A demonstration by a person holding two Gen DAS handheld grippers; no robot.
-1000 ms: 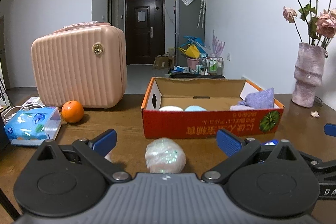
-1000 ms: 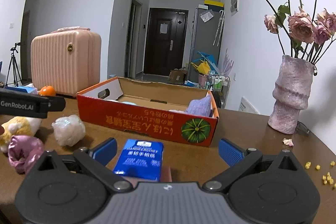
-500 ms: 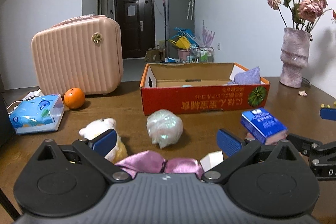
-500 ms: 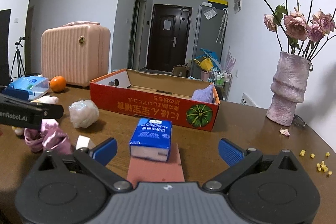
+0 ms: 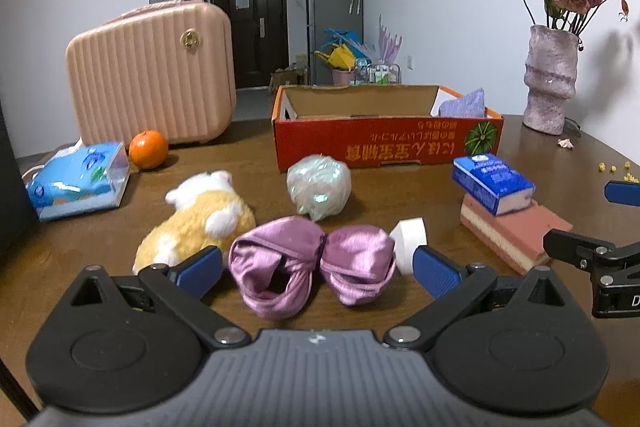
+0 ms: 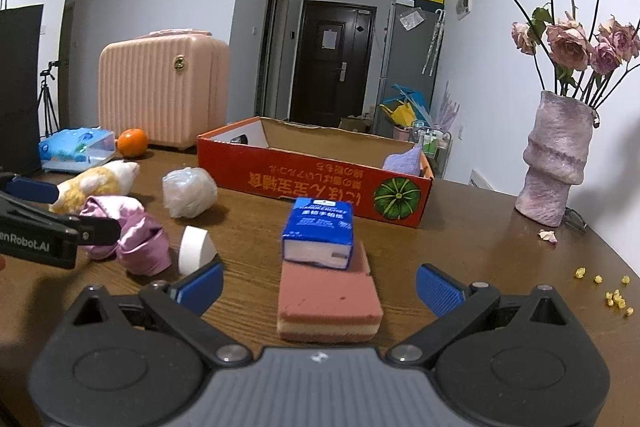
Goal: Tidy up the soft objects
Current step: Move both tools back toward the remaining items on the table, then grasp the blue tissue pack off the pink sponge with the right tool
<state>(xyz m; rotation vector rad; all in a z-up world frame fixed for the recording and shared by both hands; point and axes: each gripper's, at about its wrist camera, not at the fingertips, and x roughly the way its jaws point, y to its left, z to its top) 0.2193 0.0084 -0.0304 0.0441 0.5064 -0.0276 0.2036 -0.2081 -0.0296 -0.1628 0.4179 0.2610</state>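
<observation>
My left gripper (image 5: 316, 269) is open, its jaws either side of a purple satin bow (image 5: 312, 263) on the table. A yellow-white plush toy (image 5: 200, 219) lies left of it, a pearly plastic ball (image 5: 318, 187) behind it. My right gripper (image 6: 320, 285) is open and empty, with a pink sponge (image 6: 326, 301) between its jaws and a blue tissue pack (image 6: 318, 231) on the sponge's far end. The red cardboard box (image 5: 384, 147) stands behind, with a lilac cloth (image 5: 464, 103) in its right end. The bow (image 6: 132, 231) and the box (image 6: 312, 183) also show in the right wrist view.
A white tape roll (image 5: 408, 239) lies right of the bow. A pink suitcase (image 5: 152, 75), an orange (image 5: 148, 149) and a blue tissue box (image 5: 80, 179) stand at the left. A vase of dried roses (image 6: 554, 163) stands at the right, with yellow crumbs (image 6: 612, 293) nearby.
Both grippers have pulled back from the box toward the near edge. The bow, plush toy and tape roll have come into the left view; the sponge now lies between the right jaws.
</observation>
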